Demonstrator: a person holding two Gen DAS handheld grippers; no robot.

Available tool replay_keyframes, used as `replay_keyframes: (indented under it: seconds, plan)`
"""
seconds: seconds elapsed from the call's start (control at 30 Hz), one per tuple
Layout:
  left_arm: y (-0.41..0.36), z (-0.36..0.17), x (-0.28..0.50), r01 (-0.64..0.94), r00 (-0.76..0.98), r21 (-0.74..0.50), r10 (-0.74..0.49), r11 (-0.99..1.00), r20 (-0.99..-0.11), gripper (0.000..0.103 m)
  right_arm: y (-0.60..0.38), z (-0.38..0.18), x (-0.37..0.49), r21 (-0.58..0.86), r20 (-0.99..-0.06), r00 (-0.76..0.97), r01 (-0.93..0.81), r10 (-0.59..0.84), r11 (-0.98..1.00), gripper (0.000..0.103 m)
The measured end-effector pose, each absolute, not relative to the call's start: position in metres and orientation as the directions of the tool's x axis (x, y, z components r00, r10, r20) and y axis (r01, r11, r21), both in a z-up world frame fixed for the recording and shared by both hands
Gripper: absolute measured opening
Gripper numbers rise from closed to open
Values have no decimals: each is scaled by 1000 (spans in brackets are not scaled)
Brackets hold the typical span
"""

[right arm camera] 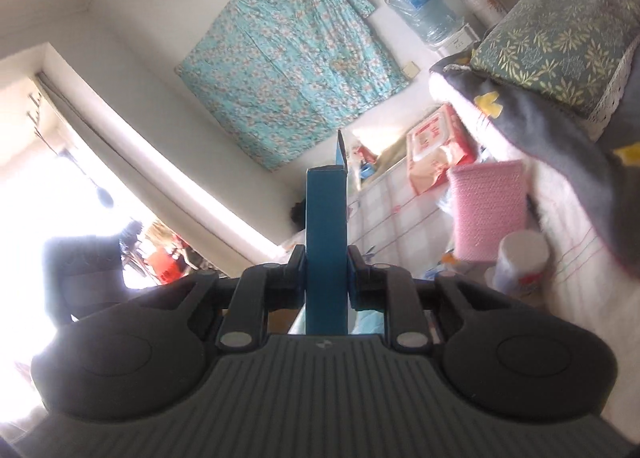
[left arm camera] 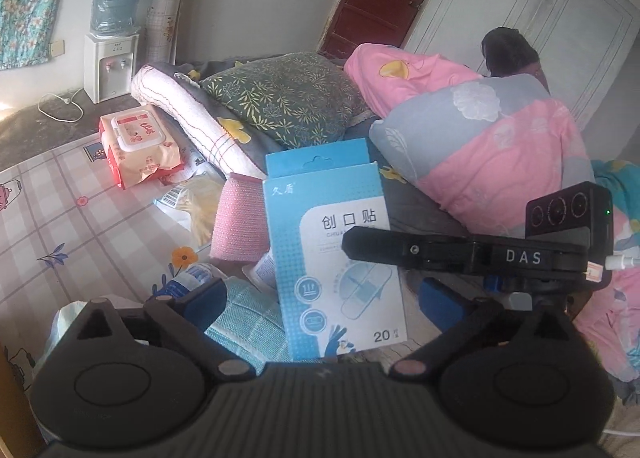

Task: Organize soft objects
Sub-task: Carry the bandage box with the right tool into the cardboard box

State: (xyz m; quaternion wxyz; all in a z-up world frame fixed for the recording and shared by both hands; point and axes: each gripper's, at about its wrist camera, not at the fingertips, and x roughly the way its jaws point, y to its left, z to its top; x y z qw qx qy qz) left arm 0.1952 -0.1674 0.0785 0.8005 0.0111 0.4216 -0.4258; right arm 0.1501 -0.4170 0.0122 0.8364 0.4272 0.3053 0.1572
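Blue plaster box (right arm camera: 326, 242) clamped edge-on between right gripper (right arm camera: 325, 272) pads (left gripper (left arm camera: 320, 298) wide open, box between)

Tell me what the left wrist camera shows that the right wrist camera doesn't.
Only the left wrist view shows the front of the blue box, the right gripper seen from the side, the left gripper open around nothing, and the pink and grey quilt. Only the right wrist view shows the bright window and the box's narrow edge clamped between the fingers. Both show the wet wipes pack, the pink cloth and the green leaf-print pillow.
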Motion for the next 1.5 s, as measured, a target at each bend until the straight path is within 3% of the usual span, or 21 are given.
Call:
replay_keyframes:
  seconds: [0.4, 0.77, 1.3, 1.37, 1.43, 1.5]
  plan:
    - [-125, 72, 143, 638, 285, -310, -590, 705, -756, 101, -344, 24, 100, 907, -293, 691, -19, 661, 421, 19]
    - [-66, 78, 106, 556, 398, -187, -458, 810, -795, 83, -261, 41, 101, 926, -287, 564, -45, 774, 376, 19]
    - [71, 61, 124, 292, 501, -183, -314, 939, -807, 82, -120, 27, 198, 918, -332, 326, -104, 885, 383, 22]
    - [83, 54, 139, 261, 498, -177, -290, 949, -817, 82, -106, 28, 215, 894, -373, 322, -127, 870, 430, 31]
    - [91, 39, 159, 245, 489, -160, -264, 956, -831, 83, -102, 28, 229, 844, -433, 371, -153, 821, 514, 53]
    - [98, 17, 181, 221, 461, -137, -227, 966, -858, 88, -108, 25, 235, 807, -474, 420, -143, 774, 572, 54]
